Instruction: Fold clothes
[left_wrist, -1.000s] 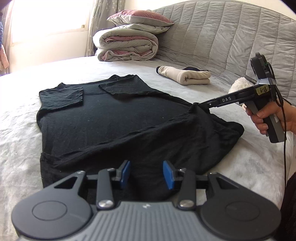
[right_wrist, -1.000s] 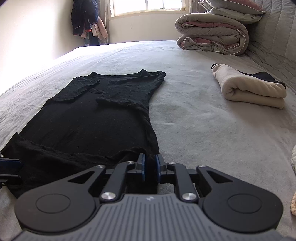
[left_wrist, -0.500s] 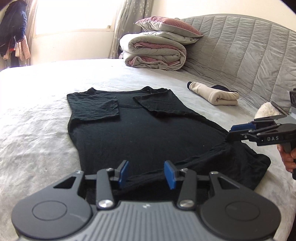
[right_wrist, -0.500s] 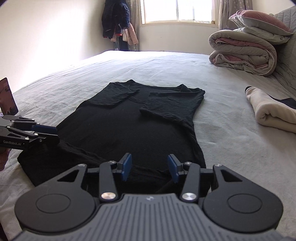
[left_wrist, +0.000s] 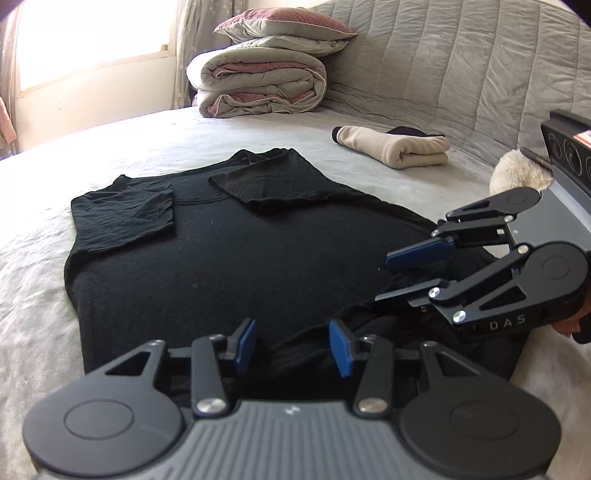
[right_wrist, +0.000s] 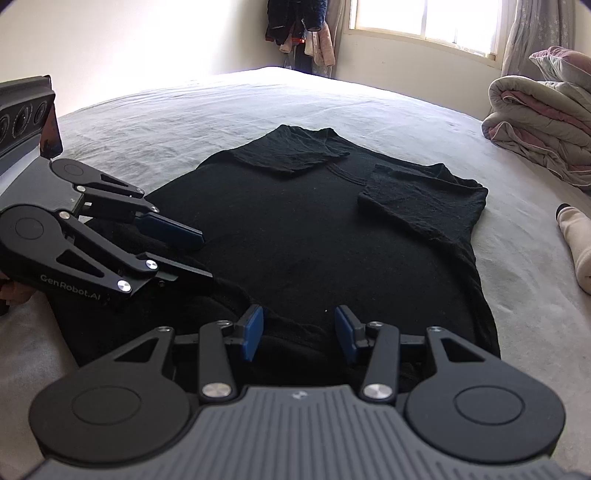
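Note:
A black T-shirt (left_wrist: 221, 258) (right_wrist: 314, 240) lies flat on the grey bed, both sleeves folded inward and its near hem bunched in a loose fold. My left gripper (left_wrist: 293, 345) hangs open just above that hem, nothing between its blue pads. In the right wrist view the left gripper (right_wrist: 205, 256) comes in from the left, over the shirt's near left part. My right gripper (right_wrist: 299, 336) is open too, over the hem and empty. The left wrist view has the right gripper (left_wrist: 384, 278) at the right, jaws apart above the shirt's rumpled corner.
A folded beige garment (left_wrist: 399, 151) (right_wrist: 580, 247) lies right of the shirt. A rolled duvet (left_wrist: 258, 85) (right_wrist: 546, 122) with a pillow on top sits against the quilted headboard (left_wrist: 461, 74). A fluffy cream thing (left_wrist: 517, 173) lies at the right. Clothes (right_wrist: 299, 33) hang in the far corner.
The right gripper was shut on the shirt's lifted corner; it has opened and let go, and the corner now lies on the bed. Both grippers have drawn closer together along the hem.

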